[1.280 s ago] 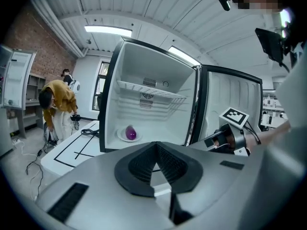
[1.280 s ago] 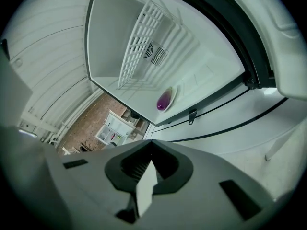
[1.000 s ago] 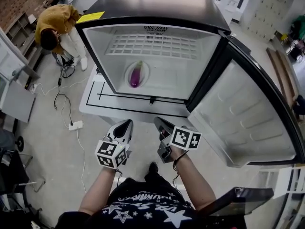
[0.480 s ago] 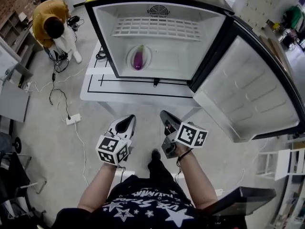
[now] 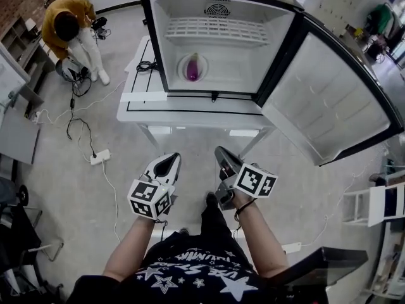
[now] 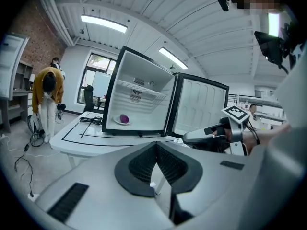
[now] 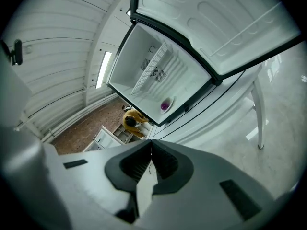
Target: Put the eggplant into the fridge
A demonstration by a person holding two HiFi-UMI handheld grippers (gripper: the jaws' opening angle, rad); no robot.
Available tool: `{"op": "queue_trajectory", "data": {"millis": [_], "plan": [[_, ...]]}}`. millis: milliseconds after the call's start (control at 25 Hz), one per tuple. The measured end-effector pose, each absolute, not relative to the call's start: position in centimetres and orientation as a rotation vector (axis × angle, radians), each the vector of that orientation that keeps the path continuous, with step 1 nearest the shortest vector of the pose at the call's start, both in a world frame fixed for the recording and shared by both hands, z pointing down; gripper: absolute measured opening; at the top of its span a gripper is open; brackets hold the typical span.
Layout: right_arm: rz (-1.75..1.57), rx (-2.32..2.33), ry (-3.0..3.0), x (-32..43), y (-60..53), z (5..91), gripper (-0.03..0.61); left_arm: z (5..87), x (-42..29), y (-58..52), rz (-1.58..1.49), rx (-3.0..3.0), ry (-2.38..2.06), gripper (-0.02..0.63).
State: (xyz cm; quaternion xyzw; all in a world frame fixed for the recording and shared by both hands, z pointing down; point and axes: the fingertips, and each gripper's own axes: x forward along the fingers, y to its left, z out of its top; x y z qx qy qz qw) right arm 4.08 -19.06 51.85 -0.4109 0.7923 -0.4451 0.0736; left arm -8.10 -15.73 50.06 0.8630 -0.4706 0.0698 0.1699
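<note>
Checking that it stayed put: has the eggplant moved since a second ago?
No. The eggplant still lies on its plate in the fridge, left of centre; only the view pulled back.

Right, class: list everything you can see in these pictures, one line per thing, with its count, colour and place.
fridge: 1, black outside, white inside, on the table, door open
wire shelf: 1, white, upper part of the fridge
eggplant: 1, purple, on the plate in the fridge
plate: 1, white, on the fridge floor
table: 1, white with black lines, under the fridge
cable: 1, black, on the table left of the fridge
power strip: 1, white, on the floor left of the table
bystander: 1, yellow top, bent over at far left
left claw: 1, grey, shut, empty, short of the table
right claw: 1, grey, shut, empty, beside the left one
</note>
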Motion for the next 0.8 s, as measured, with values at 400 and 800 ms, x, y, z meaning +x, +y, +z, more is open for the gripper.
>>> {"op": "queue_trajectory", "data": {"millis": [400, 800], "plan": [[-1.243, -1.289, 2.348, 3.2, -11.8, 50.5, 0.006, 49.1, -9.7, -9.1, 0.167, 2.514, -1.294, 0.008], [-1.216, -1.356, 2.366, 1.4, -3.9, 50.3, 0.006, 47.8, -11.1, -2.2, 0.14, 2.566, -1.248, 0.008]]}}
